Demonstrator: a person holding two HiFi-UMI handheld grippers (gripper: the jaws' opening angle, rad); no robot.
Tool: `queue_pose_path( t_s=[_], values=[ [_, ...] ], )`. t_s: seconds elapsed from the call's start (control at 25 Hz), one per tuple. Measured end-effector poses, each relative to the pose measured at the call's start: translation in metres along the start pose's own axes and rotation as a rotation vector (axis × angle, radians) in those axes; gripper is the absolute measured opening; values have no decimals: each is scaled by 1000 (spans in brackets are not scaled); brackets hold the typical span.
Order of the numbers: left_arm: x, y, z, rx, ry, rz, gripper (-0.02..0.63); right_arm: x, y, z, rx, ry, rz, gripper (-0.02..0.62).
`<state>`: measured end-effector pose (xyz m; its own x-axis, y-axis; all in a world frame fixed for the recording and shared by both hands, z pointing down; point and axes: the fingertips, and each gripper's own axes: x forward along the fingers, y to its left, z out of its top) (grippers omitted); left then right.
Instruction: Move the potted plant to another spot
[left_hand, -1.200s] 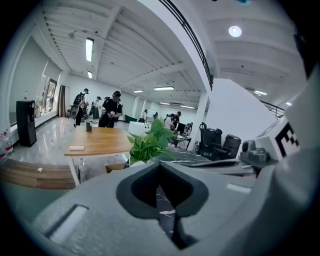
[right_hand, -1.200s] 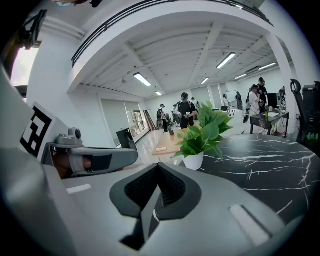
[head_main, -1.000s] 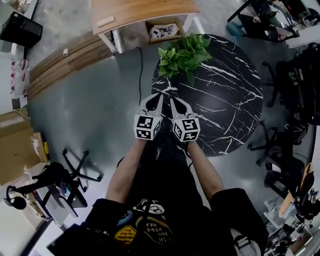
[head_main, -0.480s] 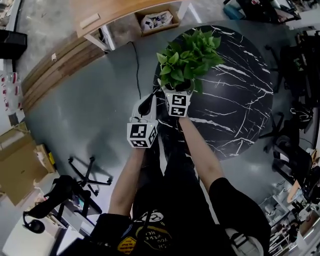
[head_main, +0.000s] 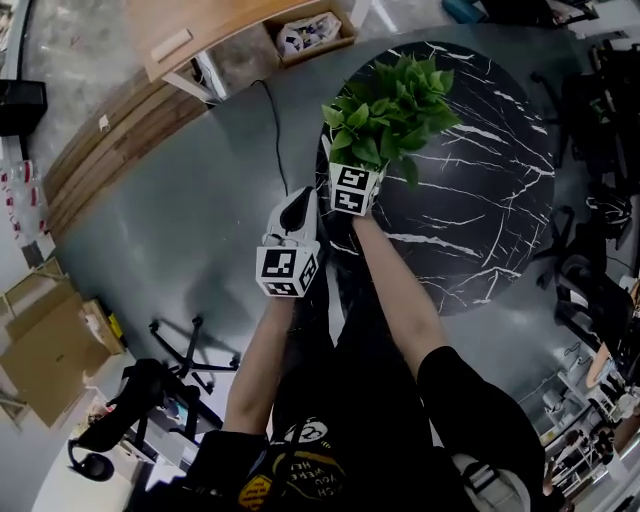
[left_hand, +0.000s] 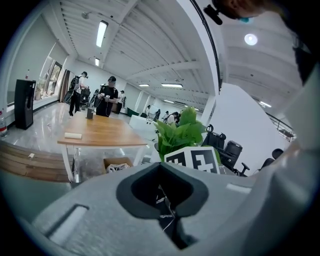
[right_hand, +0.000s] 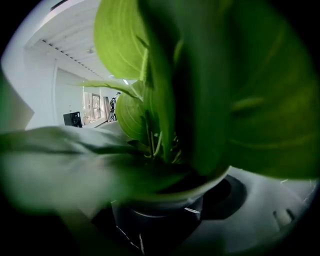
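Plant (head_main: 392, 100) on table (head_main: 480, 230), pot (right_hand: 165, 196) clamped in right gripper (head_main: 355, 168); left gripper (head_main: 303, 197) closed, empty, beside table edge.

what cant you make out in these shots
The pot: head view, under the leaves and the cube of the right hand-held gripper.
Whether that gripper grips the pot: right gripper view, blurred leaves cover one jaw.
The people beyond the wooden table: left gripper view, too small for detail.

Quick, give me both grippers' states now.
Left gripper: closed, holding nothing.
Right gripper: closed on the pot of the potted plant.
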<state>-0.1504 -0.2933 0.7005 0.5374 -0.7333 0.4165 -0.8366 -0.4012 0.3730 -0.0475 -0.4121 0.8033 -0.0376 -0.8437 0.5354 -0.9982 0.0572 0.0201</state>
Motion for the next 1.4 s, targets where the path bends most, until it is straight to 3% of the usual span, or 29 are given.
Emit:
queue_pose_path(
  t_s=[0.4, 0.68, 1.0, 1.4],
  values=[
    [24, -31, 12, 74, 12, -92, 5, -6, -34, -1, -6, 25, -33, 511],
    [54, -78, 4, 103, 51, -203, 5, -9, -113, -6, 19, 32, -85, 511],
    [86, -132, -11, 144, 109, -286, 5, -17, -255, -19, 104, 52, -203, 511],
    [112, -193, -25, 186, 163, -341, 5, -58, -480, -51, 203, 50, -380, 509]
  ],
)
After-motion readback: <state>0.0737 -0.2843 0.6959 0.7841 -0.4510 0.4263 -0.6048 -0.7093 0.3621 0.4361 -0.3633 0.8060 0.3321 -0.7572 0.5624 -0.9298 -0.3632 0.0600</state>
